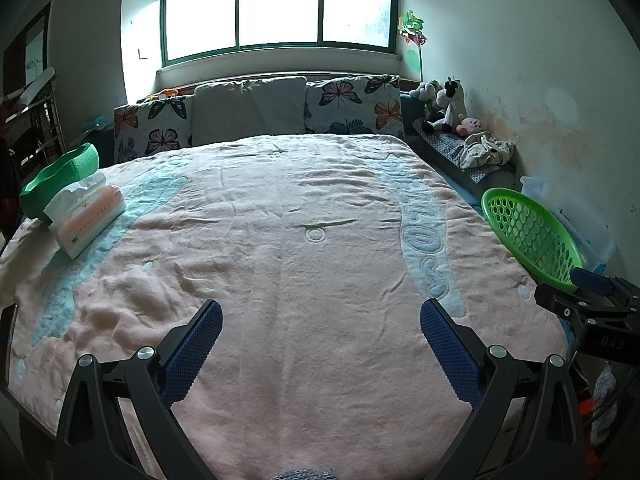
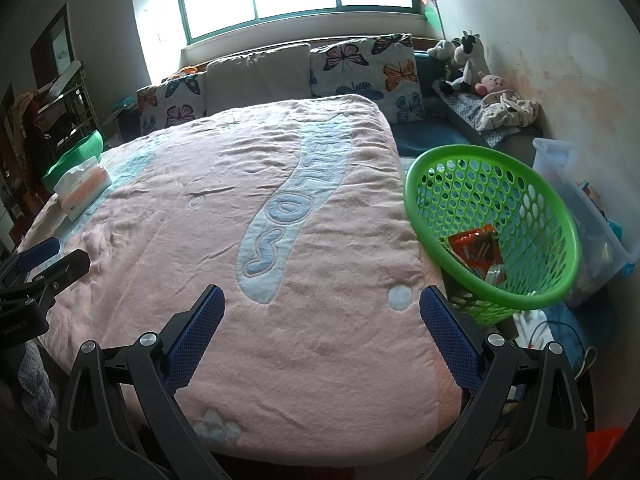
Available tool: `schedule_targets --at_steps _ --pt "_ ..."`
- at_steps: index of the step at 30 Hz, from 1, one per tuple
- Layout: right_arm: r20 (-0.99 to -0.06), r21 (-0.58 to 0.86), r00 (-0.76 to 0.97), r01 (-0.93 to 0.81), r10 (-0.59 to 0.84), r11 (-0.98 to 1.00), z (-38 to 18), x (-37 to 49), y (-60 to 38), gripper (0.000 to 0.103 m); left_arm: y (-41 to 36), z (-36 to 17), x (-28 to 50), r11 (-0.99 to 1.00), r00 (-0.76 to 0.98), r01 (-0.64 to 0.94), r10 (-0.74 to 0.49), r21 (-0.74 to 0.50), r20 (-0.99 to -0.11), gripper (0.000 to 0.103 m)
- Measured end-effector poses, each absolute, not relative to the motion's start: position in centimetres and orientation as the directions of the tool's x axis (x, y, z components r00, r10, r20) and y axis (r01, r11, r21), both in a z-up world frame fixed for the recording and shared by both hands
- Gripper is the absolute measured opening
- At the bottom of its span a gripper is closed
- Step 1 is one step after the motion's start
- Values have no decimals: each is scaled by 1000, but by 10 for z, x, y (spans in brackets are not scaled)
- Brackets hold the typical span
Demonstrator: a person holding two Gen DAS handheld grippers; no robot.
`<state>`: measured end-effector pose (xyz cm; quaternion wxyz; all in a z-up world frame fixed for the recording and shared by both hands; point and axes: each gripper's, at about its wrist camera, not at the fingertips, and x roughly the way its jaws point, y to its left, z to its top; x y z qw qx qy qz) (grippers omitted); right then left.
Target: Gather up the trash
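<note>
Both the left tongs (image 1: 320,312) and right tongs (image 2: 322,300) are held wide apart, empty, above a pink blanket (image 2: 248,208) spread over the bed (butterfly pillows (image 2: 368,64) under the window). An orange wrapper (image 2: 474,250) is seen inside the green basket (image 2: 424,172) at the bed's right edge.

Tissue box (image 1: 86,220) on pink blanket (image 1: 288,264)

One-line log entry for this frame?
left gripper: open, empty | right gripper: open, empty | green basket: holds red wrapper | pink blanket: no trash seen
</note>
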<state>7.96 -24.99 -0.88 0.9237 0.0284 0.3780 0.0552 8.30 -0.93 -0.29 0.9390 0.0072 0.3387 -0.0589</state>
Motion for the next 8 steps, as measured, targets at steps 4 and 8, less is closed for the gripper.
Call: schedule_targets --at_steps 4,8 --pt "-693 92 710 -80 122 993 -9 79 -249 97 -8 -3 84 993 762 110 -103 -29 -640 96" --pt "-692 96 711 -77 122 992 -8 78 -250 97 -7 -3 83 994 763 108 -100 -26 -639 96"
